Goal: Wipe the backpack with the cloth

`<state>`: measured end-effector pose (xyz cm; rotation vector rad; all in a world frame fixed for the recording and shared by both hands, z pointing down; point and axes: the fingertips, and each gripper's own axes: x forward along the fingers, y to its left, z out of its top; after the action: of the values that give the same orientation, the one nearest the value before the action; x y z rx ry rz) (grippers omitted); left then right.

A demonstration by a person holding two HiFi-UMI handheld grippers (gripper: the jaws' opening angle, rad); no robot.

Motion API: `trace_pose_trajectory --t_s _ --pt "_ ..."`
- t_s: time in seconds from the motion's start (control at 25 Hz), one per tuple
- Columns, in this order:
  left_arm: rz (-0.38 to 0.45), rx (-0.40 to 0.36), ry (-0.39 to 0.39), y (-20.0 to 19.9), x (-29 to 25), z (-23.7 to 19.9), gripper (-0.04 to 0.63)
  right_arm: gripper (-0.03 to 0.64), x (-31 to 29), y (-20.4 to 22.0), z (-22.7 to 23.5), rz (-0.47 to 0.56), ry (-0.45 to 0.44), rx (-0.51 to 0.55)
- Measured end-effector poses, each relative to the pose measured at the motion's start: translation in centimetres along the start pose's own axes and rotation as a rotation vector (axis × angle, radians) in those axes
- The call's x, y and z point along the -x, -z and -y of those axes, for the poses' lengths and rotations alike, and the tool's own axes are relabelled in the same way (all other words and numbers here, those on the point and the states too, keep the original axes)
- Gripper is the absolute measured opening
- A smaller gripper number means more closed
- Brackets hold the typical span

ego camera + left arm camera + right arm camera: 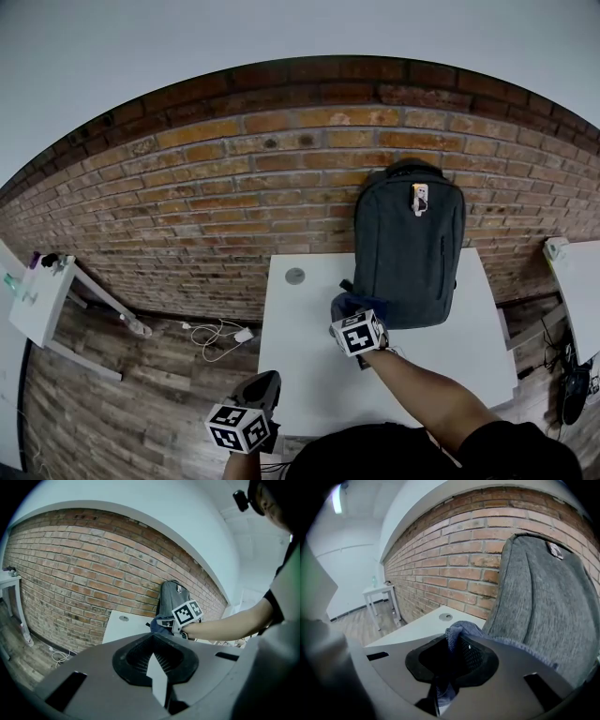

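Observation:
A dark grey backpack [412, 244] [172, 597] [543, 602] stands upright on the white table [309, 366], leaning against the brick wall. My right gripper [349, 317] [457, 644] is shut on a blue cloth [344, 304] [458, 630] [161, 623], and the cloth is at the backpack's lower left corner. My left gripper [263, 382] [154, 658] hangs low beside the table's front left corner. Its jaws are together with nothing between them.
A round grommet [294, 276] sits in the table top near the wall. A white cable and plug [223, 333] lie on the wooden floor to the left. A white side table [42, 295] stands far left, another white surface [577, 291] far right.

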<state>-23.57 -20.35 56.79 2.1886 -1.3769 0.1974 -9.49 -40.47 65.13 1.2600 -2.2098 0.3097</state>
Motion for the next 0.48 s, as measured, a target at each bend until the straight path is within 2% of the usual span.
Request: trace_pose_trajectory --t_s 0.24,0.48 --pt "0.000 -0.001 -0.004 -0.6 -1.0 -0.4 -0.005 0.051 -0.7 -3.7 1.3 0.027 0.014 -0.083" --pt "0.001 0.006 -0.013 -1.1 -1.8 -1.2 -0.005 0.051 -1.6 -7.9 3.3 0.063 0.114 -0.135"
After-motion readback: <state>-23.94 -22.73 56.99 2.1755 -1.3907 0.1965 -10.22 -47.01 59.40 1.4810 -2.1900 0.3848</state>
